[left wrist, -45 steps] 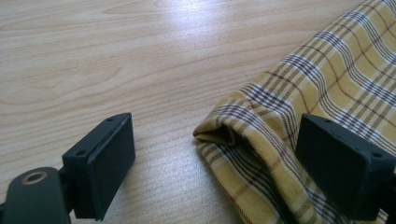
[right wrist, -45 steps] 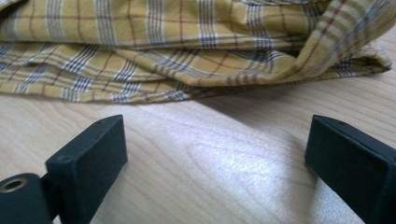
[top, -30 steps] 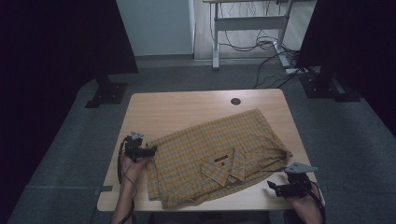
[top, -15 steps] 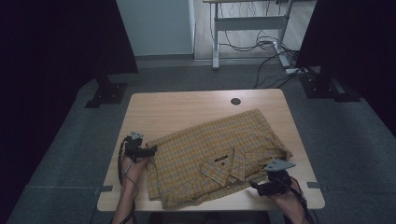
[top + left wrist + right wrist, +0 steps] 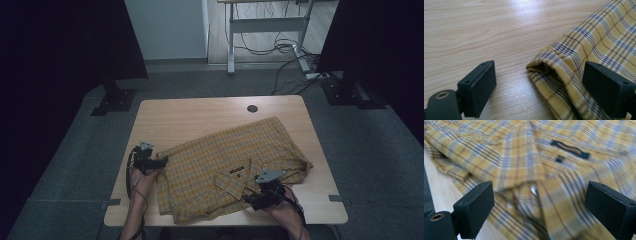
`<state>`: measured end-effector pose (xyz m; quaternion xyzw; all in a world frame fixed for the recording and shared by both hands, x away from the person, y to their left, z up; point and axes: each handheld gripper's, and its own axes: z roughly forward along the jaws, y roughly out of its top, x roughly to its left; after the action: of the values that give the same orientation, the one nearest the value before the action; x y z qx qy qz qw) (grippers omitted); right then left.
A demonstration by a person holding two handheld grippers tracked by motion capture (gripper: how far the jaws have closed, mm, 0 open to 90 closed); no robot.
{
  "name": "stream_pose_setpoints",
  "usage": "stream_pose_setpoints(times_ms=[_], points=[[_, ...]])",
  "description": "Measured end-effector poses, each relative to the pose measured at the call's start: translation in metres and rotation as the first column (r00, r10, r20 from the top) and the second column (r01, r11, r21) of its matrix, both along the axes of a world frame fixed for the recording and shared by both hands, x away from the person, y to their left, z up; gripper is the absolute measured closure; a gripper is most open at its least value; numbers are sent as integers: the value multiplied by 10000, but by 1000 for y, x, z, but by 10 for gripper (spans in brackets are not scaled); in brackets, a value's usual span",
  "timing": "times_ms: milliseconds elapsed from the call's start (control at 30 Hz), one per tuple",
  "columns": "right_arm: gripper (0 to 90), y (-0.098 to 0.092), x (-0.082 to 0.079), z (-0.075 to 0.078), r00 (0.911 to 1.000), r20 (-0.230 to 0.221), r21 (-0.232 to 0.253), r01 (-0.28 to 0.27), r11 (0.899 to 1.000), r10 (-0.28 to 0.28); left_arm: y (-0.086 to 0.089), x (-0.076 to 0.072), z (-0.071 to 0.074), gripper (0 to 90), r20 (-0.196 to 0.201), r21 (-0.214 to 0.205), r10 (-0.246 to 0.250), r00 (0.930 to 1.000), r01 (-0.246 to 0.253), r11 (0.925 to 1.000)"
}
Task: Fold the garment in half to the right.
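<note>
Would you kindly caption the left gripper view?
Open left hand-held gripper approaching a folded edge of the yellow plaid shirt.

**Shirt across the lower half of the table, a gripper at each side**

In the high view the table [image 5: 200,112] fills the middle of the frame. The shirt [image 5: 225,160] lies on its lower half, running from lower left up to the right. A hole [image 5: 252,108] sits in the tabletop above the shirt, near the upper edge. The left gripper [image 5: 161,161] is at the shirt's left edge, left of centre. The right gripper [image 5: 248,198] is over the shirt's lower right part, just below the collar [image 5: 235,175]. A desk [image 5: 265,22] stands at the frame's top, behind the table.
</note>
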<state>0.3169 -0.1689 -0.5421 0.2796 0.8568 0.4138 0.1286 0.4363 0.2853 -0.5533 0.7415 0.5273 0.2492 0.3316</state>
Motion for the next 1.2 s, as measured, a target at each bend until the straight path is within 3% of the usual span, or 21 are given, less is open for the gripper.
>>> stream_pose_setpoints(times_ms=[267, 600, 967, 1200], points=[[81, 33, 0, 6, 9977, 244, -31, -637, 9980, 638, 0, 0, 0, 121, 0, 5, -47, 10000, 47, 10000], [79, 70, -5, 4, 9873, 67, -88, -1588, 9873, 1588, 0, -1, 0, 121, 6, -20, -72, 10000, 72, 10000], [76, 116, -14, 0, 9618, -84, -84, -2738, 9617, 2737, 0, -2, 0, 120, 0, -14, -95, 10000, 95, 10000], [74, 142, -20, -1, 9393, -44, -160, -3431, 9392, 3430, 0, -2, 0, 121, -12, 5, -110, 9999, 110, 9999]])
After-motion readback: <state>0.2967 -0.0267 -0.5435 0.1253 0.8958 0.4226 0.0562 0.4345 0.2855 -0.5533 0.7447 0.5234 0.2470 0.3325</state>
